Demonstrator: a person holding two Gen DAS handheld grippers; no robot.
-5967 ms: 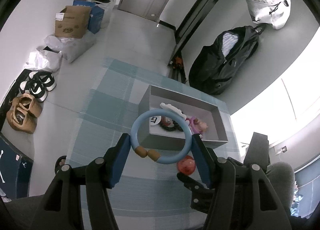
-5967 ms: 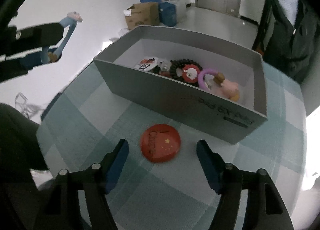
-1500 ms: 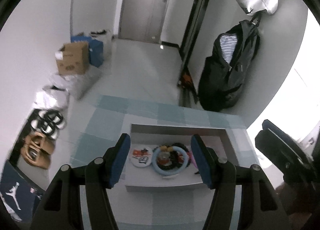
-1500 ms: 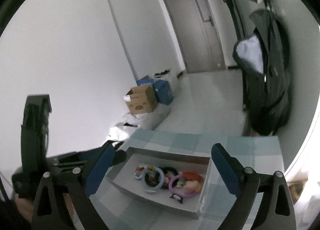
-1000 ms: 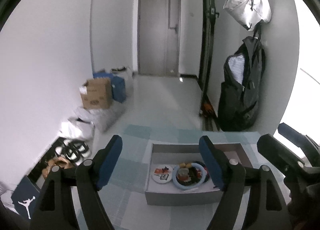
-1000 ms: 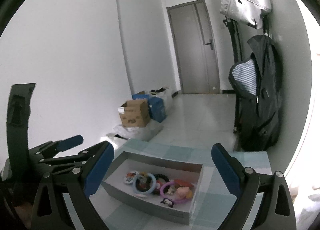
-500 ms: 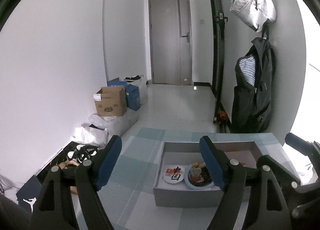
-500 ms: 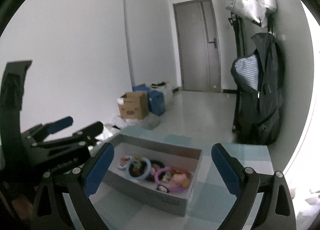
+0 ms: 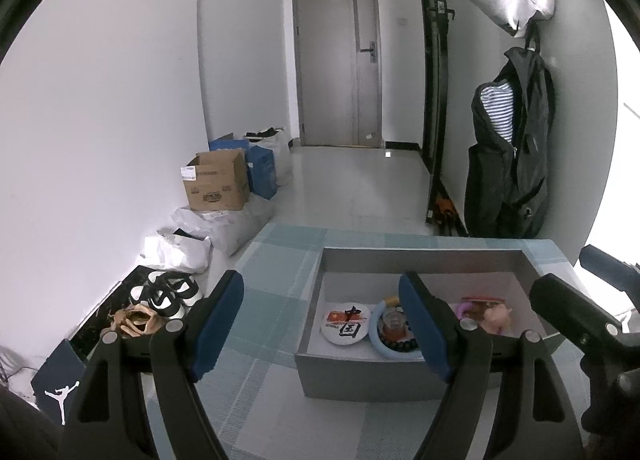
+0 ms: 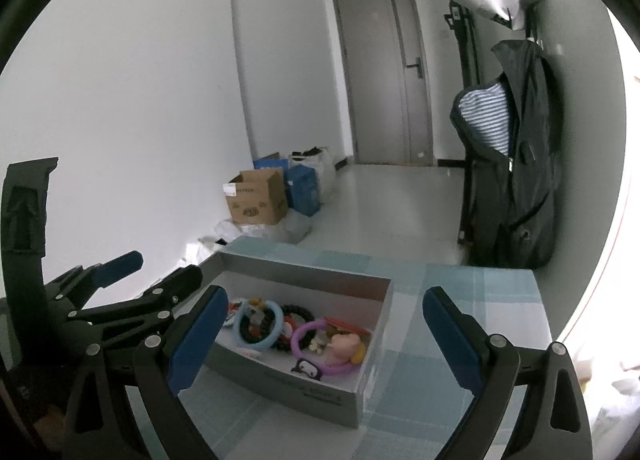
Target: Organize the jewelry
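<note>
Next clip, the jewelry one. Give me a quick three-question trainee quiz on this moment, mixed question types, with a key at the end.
1. True or false: the left gripper is clamped on the blue ring.
2. Multiple choice: where does the purple ring lie? A) on the checked tablecloth outside the box; B) inside the grey box; C) between the right gripper's fingers.
3. Short answer: which item in the box bears a red flag and black characters, as the left wrist view shows it?

Key
1. False. Its jaws stand open and empty; the ring lies in the box.
2. B.
3. The white round badge, at the box's left end beside the blue ring.
</note>
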